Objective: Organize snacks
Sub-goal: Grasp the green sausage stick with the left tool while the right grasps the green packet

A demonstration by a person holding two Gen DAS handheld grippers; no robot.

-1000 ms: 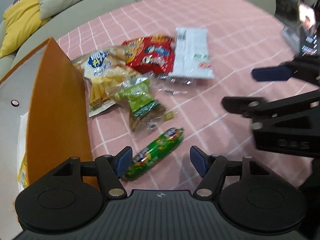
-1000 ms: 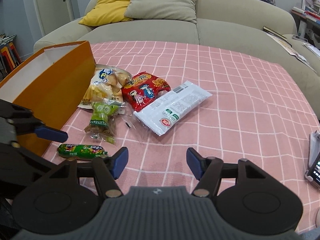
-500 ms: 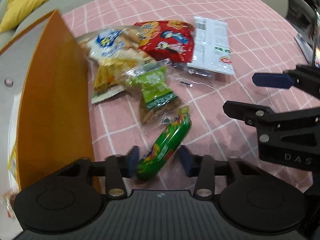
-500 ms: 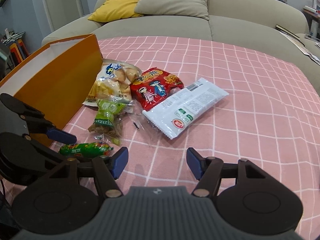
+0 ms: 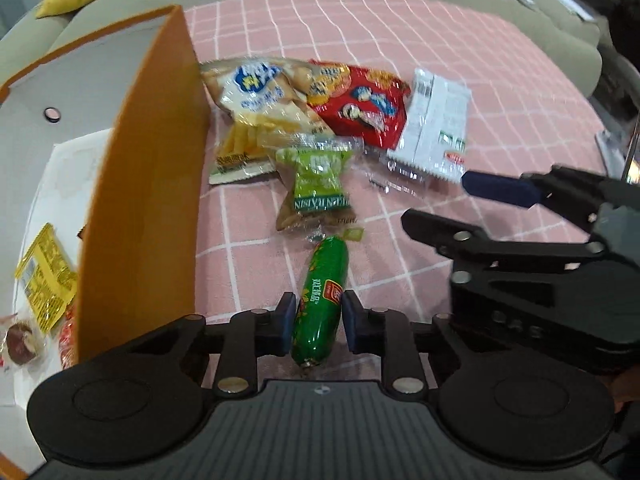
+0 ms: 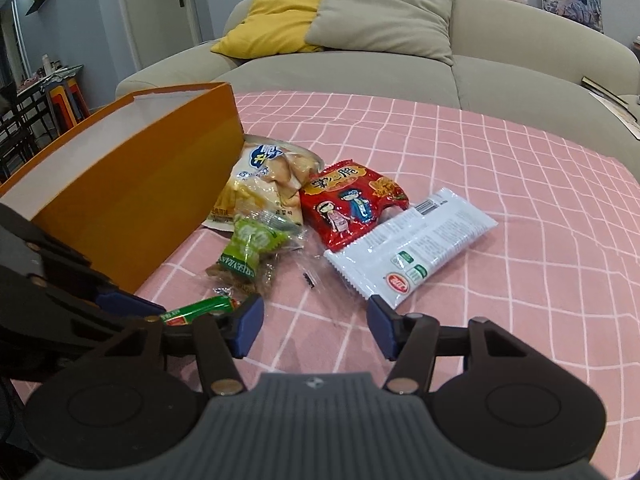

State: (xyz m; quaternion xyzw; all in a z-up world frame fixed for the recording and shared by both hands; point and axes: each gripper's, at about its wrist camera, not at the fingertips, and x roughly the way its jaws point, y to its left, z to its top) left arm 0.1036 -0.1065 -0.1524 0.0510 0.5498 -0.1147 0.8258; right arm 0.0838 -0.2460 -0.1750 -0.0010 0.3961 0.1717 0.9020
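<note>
A green sausage stick (image 5: pixel 324 272) lies lengthwise between the pads of my left gripper (image 5: pixel 317 322). Its jaws are closing and both pads touch the sausage's sides. In the right wrist view the same sausage (image 6: pixel 200 310) shows under the left gripper's blue pad at the lower left. My right gripper (image 6: pixel 316 328) hovers over bare cloth just in front of the white packet (image 6: pixel 412 248). Its jaws are closing with nothing between them. An orange box (image 5: pixel 140 200) stands open on the left and holds a yellow packet (image 5: pixel 44 276).
On the pink checked cloth (image 6: pixel 500 280) lie a pale chip bag (image 6: pixel 260 184), a red packet (image 6: pixel 352 204) and a green peanut packet (image 6: pixel 248 248), bunched beside the box wall. A beige sofa (image 6: pixel 500 64) with cushions stands behind.
The left gripper's jaws have narrowed from wide apart onto the green sausage, and the wrist rolled so the sausage now points straight ahead. The right gripper's jaws have drawn in slightly.
</note>
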